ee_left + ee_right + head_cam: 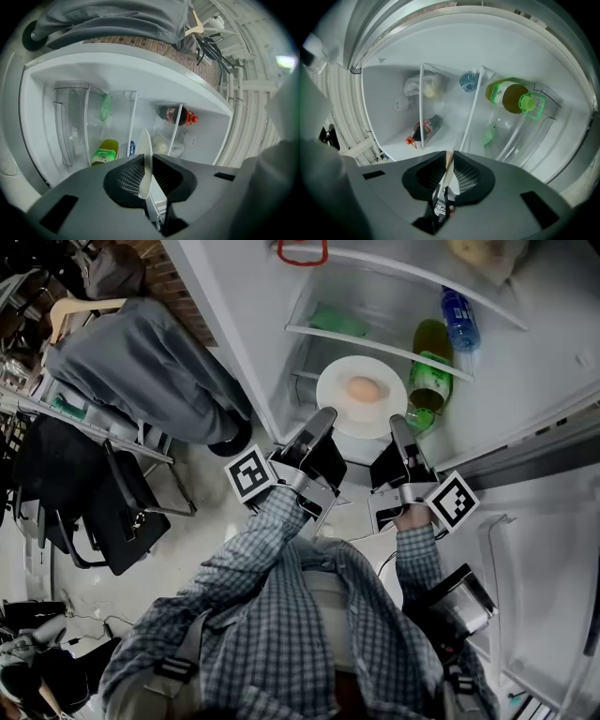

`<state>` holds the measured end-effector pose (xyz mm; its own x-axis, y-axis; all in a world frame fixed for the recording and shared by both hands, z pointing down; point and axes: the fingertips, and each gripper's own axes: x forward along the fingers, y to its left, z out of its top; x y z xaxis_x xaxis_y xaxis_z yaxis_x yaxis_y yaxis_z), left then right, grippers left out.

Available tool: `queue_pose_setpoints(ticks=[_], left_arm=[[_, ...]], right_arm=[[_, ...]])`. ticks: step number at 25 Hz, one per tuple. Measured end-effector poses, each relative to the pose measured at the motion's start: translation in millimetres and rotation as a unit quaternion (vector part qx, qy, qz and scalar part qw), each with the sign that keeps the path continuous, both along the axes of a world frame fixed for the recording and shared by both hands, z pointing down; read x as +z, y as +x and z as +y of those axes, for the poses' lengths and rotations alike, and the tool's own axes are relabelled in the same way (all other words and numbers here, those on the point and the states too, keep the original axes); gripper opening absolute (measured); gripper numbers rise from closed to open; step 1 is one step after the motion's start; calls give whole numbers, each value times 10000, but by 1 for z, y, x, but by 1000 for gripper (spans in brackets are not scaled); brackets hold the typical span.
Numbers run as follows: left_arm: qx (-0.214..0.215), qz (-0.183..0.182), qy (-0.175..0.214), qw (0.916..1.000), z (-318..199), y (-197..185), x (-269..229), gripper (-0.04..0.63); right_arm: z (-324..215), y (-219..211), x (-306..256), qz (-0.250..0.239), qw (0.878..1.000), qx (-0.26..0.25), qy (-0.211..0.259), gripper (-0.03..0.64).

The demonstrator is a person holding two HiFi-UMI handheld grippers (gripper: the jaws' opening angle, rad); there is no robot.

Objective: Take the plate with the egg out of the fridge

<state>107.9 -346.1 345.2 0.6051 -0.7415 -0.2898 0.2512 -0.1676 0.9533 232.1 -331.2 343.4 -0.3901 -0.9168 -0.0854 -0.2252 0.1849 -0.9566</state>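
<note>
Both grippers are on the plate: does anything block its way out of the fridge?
Nothing visible does. The left gripper and right gripper clamp the plate with the egg at the open front; the green bottle lies beside it, not in its path.

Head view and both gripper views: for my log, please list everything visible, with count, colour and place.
fridge: one, white, open, ahead of the person
plate: one, white, at the fridge's front
egg: one, pale brown, on the plate
green bottle: one, yellow-green drink, right of the plate
blue bottle: one, clear with blue label, behind the green bottle
cola bottle: one, dark with red cap, lying on a shelf
green packet: one, shelf behind the plate
grey garment: one, hanging left of the fridge
black chair: one, below the garment
left gripper: grey, fingers closed on the plate's left rim
right gripper: grey, fingers closed on the right rim
</note>
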Motion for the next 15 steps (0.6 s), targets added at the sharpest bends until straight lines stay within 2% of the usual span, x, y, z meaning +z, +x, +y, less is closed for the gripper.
queue_pose_setpoints(ticks=[15], left_arm=[[102, 22, 76, 9999, 49, -41, 7, 58]], right_arm=[[53, -40, 7, 6, 9999, 150, 83, 54]])
